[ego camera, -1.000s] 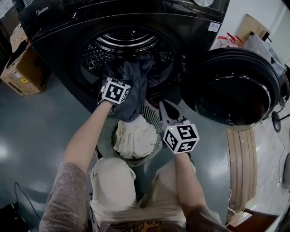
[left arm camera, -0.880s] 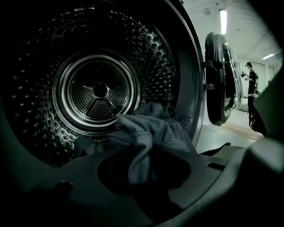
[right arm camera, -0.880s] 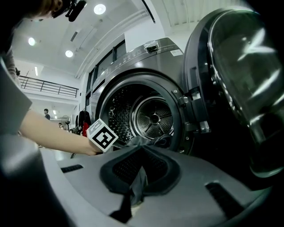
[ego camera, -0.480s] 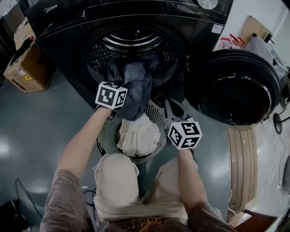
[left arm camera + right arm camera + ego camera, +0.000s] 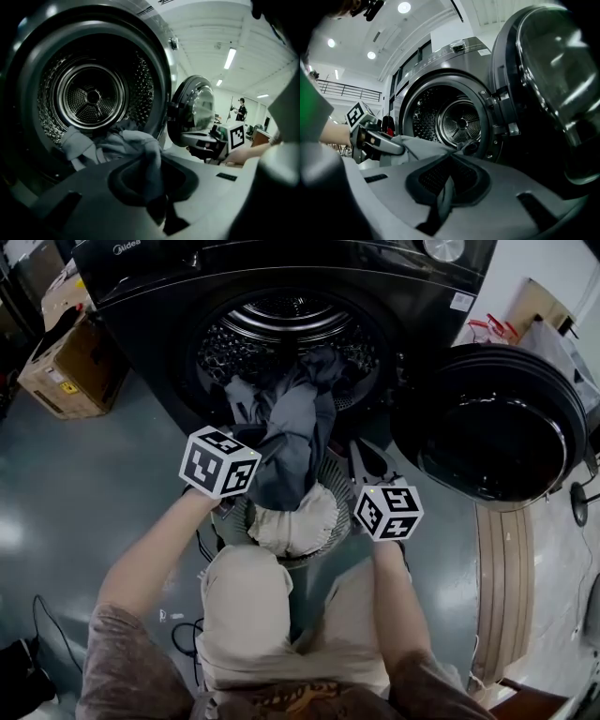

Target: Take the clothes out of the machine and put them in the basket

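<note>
I am holding the left gripper (image 5: 154, 187) at the left rim of the basket (image 5: 339, 507); its jaws have just been closing and are now pinching the grey garment (image 5: 292, 446); that garment is trailing out of the machine (image 5: 281, 315) drum and down towards a cream cloth (image 5: 300, 526) lying in the basket; the right gripper (image 5: 443, 190) is hovering just beside the basket, near the open door (image 5: 492, 427), its jaws seemingly pressed together on nothing.

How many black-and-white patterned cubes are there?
2. One black-and-white patterned cube is left of the round grey slatted basket; the other is right of it. None looks hidden.
</note>
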A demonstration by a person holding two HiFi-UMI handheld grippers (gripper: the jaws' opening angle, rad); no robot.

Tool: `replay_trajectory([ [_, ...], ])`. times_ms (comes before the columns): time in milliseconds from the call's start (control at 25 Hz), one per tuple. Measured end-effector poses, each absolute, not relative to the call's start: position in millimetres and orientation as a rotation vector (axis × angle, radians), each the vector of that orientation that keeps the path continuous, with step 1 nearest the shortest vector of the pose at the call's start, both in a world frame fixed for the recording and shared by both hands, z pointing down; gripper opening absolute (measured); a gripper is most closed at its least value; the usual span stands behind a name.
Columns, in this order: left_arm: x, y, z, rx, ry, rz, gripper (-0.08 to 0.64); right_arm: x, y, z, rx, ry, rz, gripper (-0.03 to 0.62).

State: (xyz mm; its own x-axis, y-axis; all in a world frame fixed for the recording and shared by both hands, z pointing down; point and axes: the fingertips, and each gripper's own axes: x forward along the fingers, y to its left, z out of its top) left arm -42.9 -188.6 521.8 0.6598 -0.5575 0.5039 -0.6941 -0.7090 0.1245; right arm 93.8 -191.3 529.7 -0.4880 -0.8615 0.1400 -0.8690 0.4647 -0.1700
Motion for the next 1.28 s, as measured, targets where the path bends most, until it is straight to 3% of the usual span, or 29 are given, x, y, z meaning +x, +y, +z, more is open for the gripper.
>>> replay_trajectory([
  [960, -24, -112, 499, 2.576, -0.902, 0.641, 0.051, 95, -193, 534, 1.552, -2.696, 0.378, -0.003],
  [1040, -29, -122, 502, 2.574, -0.969, 0.648, 0.073, 95, -193, 534, 1.552, -2.698, 0.376, -0.003],
  [1160, -34, -136, 506, 2.559, -1.042, 0.657, 0.184, 96, -193, 533, 1.554, -2.697, 0.374, -0.003],
  [1280, -39, -151, 500, 2.568, -1.115, 0.608, 0.195, 97, -193, 531, 1.564, -2.696, 0.377, -0.003],
])
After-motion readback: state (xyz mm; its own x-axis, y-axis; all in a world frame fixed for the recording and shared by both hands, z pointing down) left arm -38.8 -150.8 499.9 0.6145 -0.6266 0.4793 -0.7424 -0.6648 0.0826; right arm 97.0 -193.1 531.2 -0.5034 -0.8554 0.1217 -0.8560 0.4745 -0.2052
